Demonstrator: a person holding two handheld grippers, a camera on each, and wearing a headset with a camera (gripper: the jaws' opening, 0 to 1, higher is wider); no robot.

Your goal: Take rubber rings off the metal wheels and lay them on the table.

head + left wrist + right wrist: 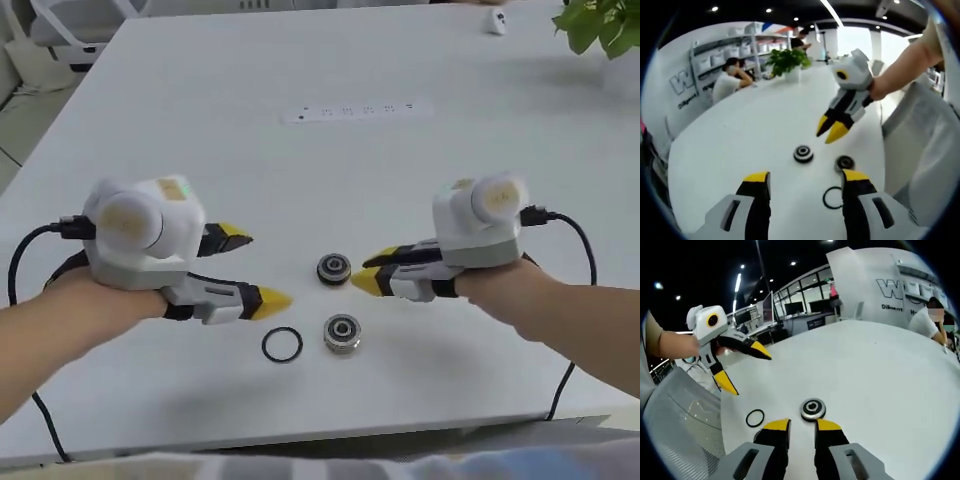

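- Wheels first: two small round metal discs lie flat on our smooth white table (200, 100). The farther wheel (334, 268) has a dark band round its rim, and the nearer wheel (342, 333) shows brighter metal.
- One thin black rubber ring (282, 345) lies loose, just beside the nearer wheel.
- Our left gripper (262, 268) gapes wide and empty. Our right gripper (366, 270) is narrow, its yellow tips barely apart, holding nothing, just beside the farther wheel.
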